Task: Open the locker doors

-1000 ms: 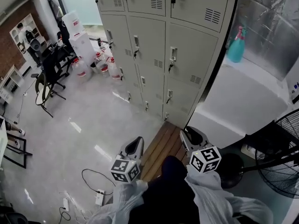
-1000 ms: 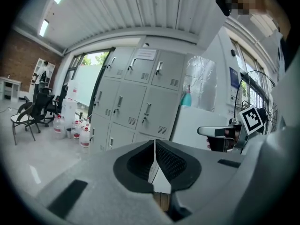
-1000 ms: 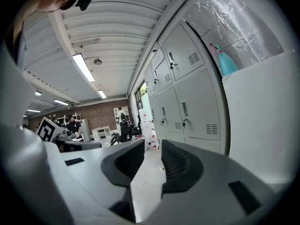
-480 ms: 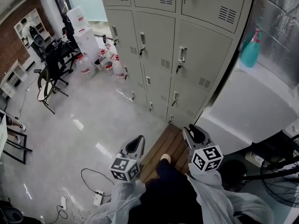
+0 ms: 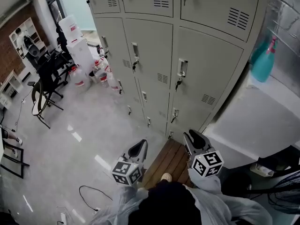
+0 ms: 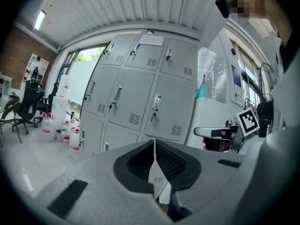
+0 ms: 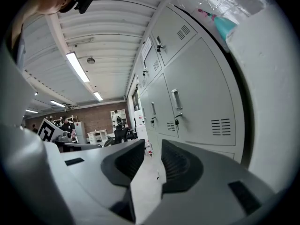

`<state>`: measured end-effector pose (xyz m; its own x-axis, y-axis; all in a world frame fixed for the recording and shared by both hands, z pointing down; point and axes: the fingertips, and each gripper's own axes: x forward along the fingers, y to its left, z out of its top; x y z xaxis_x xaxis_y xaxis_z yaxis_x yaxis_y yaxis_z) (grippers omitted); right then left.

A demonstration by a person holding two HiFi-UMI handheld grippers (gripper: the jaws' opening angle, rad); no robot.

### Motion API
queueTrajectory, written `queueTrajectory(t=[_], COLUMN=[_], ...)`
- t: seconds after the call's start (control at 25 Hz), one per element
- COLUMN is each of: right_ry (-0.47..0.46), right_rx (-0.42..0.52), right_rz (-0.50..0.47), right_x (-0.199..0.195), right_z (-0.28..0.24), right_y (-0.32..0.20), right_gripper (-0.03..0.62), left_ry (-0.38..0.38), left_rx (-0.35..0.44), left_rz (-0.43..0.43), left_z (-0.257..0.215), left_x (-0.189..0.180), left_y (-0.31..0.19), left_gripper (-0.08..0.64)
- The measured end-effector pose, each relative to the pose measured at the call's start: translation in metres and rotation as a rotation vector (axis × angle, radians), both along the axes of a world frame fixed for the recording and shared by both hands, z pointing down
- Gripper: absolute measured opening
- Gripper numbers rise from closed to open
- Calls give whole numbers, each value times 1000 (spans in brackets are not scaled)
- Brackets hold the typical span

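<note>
Locker bank (image 5: 154, 50) fills the head view from 11 to 1 o'clock, every door closed (a vent in each door's lower right corner), well apart from both grippers. Left gripper (image 5: 139, 146) at 6 o'clock has its jaws pressed together on nothing. Right gripper (image 5: 194, 137), at its 3 o'clock, has jaws parted and empty, with the wooden mat (image 5: 166, 161) between them.

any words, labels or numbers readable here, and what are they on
No text is readable.
Paper sheet on a top locker door: print too blurred.
Red labels on the plastic jugs: too small.
Marker cubes: square patterns only, no words.
</note>
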<state>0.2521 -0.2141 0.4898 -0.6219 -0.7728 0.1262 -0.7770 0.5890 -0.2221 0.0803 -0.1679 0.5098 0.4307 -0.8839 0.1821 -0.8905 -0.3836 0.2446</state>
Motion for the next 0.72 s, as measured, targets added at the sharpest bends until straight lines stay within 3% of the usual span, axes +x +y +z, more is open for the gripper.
queueTrajectory(t=[0.16,0.4,0.72], right_ry=[-13,-23,4], right_rx=[23,90,157], right_rz=[21,28,34], right_x=[4,1,2], right_z=[-11,-33,-62], right_y=[-40,-81,-112], right_gripper=[95,95,95], left_ry=[38,39,18], left_rx=[27,60,120], left_rz=[36,75,192], left_z=[-8,-12,-39], left_x=[4,5,26], left_y=[-44,-96,-139], left_gripper=[17,17,17])
